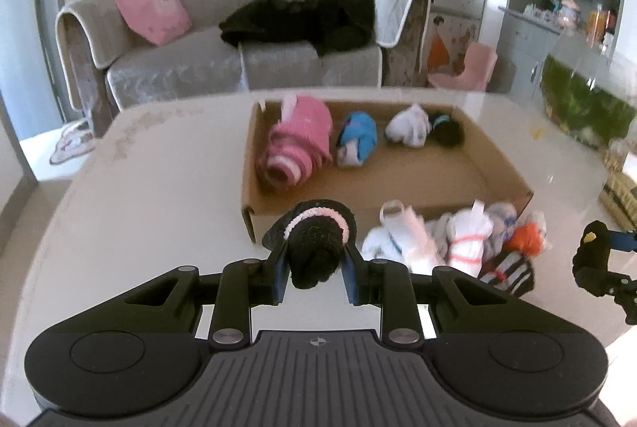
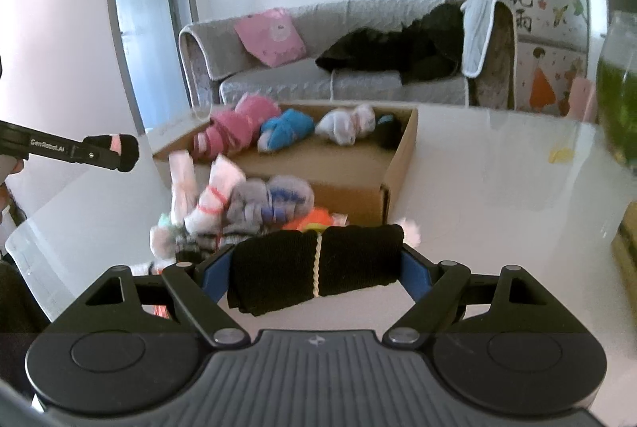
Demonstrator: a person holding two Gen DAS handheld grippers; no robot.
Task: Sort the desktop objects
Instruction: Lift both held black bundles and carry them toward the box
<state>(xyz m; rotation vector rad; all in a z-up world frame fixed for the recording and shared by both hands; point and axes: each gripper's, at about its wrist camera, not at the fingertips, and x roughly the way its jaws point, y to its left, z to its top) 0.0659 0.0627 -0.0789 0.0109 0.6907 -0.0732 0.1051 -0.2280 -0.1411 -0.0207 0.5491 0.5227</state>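
My left gripper (image 1: pixel 314 263) is shut on a black sock roll with a pink band (image 1: pixel 314 239), held above the table in front of the cardboard box (image 1: pixel 505 164). It also shows in the right wrist view (image 2: pixel 119 150). My right gripper (image 2: pixel 318 267) is shut on a black sock bundle tied with a pale string (image 2: pixel 314 269), held crosswise above the sock pile (image 2: pixel 239 212). In the left wrist view the right gripper (image 1: pixel 597 259) shows at the right edge. The box holds a pink roll (image 1: pixel 296 144), a blue roll (image 1: pixel 358 140), a white roll (image 1: pixel 410 126) and a black roll (image 1: pixel 446 130).
A pile of several rolled socks (image 1: pixel 458 239) lies on the white table (image 1: pixel 159 188) before the box's near wall. A green fish tank (image 1: pixel 585 100) stands at the table's right. A grey sofa (image 1: pixel 239 40) with a pink cushion is behind the table.
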